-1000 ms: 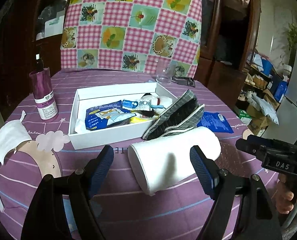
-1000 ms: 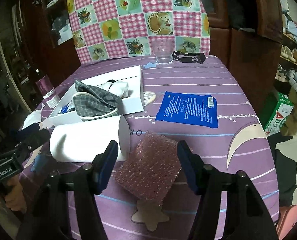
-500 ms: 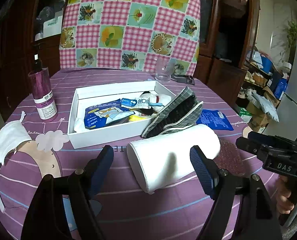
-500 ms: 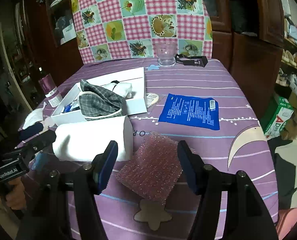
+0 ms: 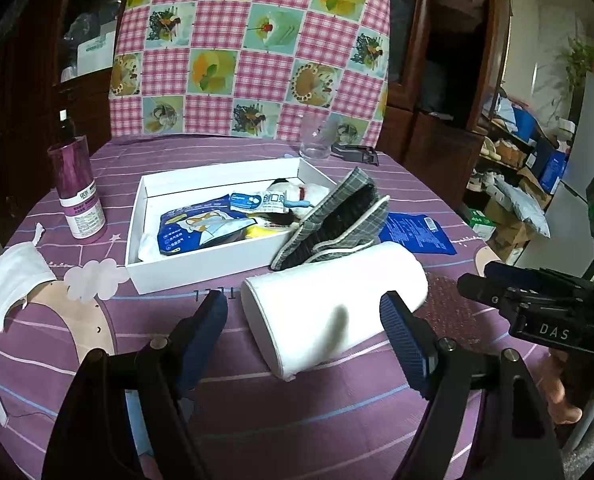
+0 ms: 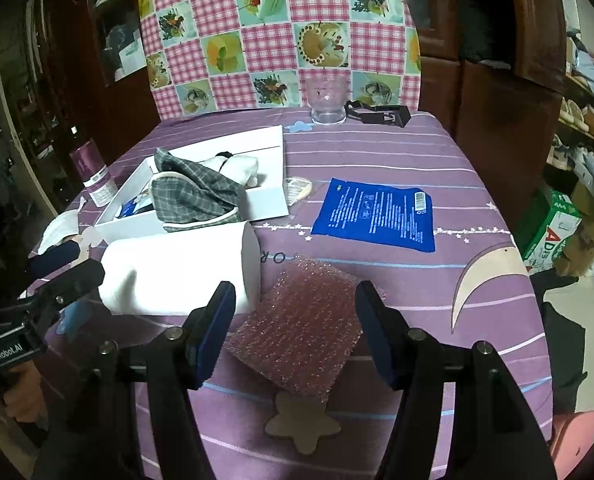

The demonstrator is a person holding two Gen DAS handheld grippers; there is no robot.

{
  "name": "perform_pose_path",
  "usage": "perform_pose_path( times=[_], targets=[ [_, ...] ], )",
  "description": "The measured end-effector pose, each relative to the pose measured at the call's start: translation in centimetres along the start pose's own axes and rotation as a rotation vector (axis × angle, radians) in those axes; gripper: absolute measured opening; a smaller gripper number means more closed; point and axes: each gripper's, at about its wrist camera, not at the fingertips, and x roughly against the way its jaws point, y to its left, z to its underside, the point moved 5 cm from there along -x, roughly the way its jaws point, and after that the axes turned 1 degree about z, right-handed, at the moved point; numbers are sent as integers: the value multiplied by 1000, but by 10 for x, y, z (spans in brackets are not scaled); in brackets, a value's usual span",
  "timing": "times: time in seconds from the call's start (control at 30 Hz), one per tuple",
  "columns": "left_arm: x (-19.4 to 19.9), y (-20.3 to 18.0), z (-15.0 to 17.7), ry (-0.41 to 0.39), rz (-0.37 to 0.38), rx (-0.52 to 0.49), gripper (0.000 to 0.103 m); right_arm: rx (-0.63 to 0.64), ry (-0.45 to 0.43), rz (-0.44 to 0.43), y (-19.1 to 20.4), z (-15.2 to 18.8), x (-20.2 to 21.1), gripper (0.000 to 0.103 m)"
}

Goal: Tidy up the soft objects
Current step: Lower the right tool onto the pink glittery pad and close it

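Organizing is judged partly done: a grey plaid slipper (image 5: 333,220) and packets are seen in the white cardboard box (image 5: 217,264). Left outside on the purple tablecloth (image 6: 377,152) are a white roll (image 5: 333,304), pink bubble wrap (image 6: 301,340), a blue pouch (image 6: 377,216) and a white mask (image 5: 15,276). Both the left gripper (image 5: 303,316) and right gripper (image 6: 295,312) are held open, empty.

White box (image 5: 201,268): contents partly hidden under the grey plaid slippers (image 5: 333,224) at its 3 o'clock corner. Bubble wrap (image 5: 453,304) largely hidden behind the white roll (image 5: 333,304) in the left wrist view. Print on the blue packet (image 6: 377,216) too small to read. Face mask (image 6: 59,226) mostly hidden at 9 o'clock in the right wrist view.
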Motion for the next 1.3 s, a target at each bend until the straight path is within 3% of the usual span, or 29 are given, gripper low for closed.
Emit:
perform_pose_path(
  times=[0.5,0.83,1.03,1.13,1.3],
  targets=[
    [-5,-1,6,48,-21,-2,79,1,30,-78,8,4,1,63],
    [-5,3,8,70,-29,4,79,-16,43,-179,14,4,5,63],
    [-7,7,10,86,-10,35,79,-24,81,-82,7,7,-6,63],
    [-9,9,11,96,-21,37,79,-24,94,73,-6,9,-15,63],
    [-12,5,13,107,-17,27,79,-60,219,71,-12,21,-44,63]
  ],
)
